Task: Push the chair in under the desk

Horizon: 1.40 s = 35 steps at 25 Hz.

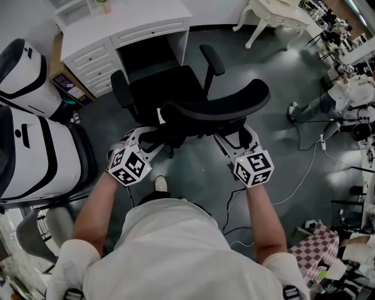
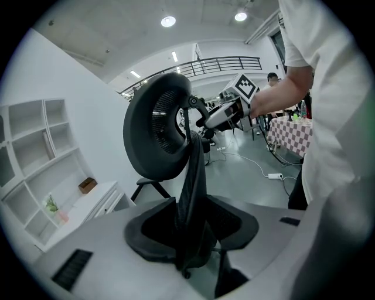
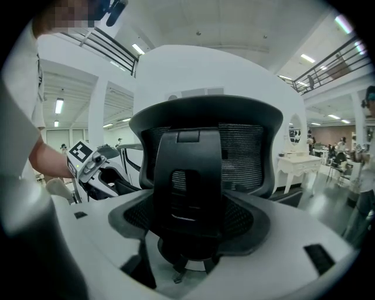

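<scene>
The black mesh office chair [image 1: 176, 88] stands on the grey floor, its seat facing the kneehole of the white desk [image 1: 126, 23] and partly in front of it. I stand behind the curved backrest [image 1: 222, 105]. My left gripper [image 1: 149, 136] reaches to the backrest's left side. In the left gripper view the backrest's edge [image 2: 190, 176] runs between the open jaws of that gripper [image 2: 190, 234], and no pad visibly presses on it. My right gripper [image 1: 237, 136] is at the right side. Its jaws [image 3: 190, 228] stand open around the rear spine [image 3: 187, 176] with gaps on both sides.
Two white and black machines [image 1: 26, 76] [image 1: 41, 152] stand close on the left. A drawer unit [image 1: 94, 61] borders the kneehole. A white table [image 1: 275, 14] is at the back right. Cables [image 1: 304, 170] run over the floor to the right, near a seated person [image 1: 345, 96].
</scene>
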Each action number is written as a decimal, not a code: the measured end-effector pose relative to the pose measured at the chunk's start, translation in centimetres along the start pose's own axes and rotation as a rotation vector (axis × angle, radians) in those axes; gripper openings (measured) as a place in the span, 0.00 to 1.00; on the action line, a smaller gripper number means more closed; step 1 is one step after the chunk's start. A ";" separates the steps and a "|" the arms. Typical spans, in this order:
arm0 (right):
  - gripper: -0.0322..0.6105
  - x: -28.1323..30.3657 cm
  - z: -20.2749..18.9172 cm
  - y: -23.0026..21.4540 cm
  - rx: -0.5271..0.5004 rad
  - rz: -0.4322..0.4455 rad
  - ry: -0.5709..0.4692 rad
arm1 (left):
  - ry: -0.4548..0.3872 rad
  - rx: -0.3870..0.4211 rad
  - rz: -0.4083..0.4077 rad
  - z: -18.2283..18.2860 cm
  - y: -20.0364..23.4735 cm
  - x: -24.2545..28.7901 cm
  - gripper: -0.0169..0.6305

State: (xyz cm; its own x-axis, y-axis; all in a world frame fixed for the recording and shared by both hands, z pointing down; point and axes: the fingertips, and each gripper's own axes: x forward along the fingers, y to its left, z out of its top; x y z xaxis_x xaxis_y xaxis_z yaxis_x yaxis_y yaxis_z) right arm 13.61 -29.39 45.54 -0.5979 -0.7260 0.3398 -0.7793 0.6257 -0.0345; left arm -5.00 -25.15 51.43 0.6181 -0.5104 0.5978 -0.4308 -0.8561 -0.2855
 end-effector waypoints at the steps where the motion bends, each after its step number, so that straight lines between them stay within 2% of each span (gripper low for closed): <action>1: 0.55 0.3 0.1 0.1 0.002 -0.004 -0.001 | 0.000 0.001 0.000 -0.1 0.4 -0.1 0.27; 12: 0.55 3.2 1.4 0.7 0.009 -0.029 -0.019 | -0.013 0.023 -0.023 -1.5 3.7 -0.4 0.27; 19: 0.55 3.9 1.7 0.0 0.010 -0.018 -0.012 | -0.027 0.018 0.006 -1.2 4.7 0.1 0.28; 35: 0.55 7.1 3.2 -0.8 -0.011 -0.003 -0.039 | 0.007 -0.059 0.060 -2.0 8.5 0.9 0.33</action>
State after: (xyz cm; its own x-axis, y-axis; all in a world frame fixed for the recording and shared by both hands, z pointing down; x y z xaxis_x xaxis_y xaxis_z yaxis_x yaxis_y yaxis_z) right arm 9.44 -35.97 44.94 -0.6027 -0.7382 0.3029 -0.7791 0.6265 -0.0233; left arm -9.43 -32.69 51.09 0.5855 -0.5602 0.5860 -0.5054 -0.8174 -0.2765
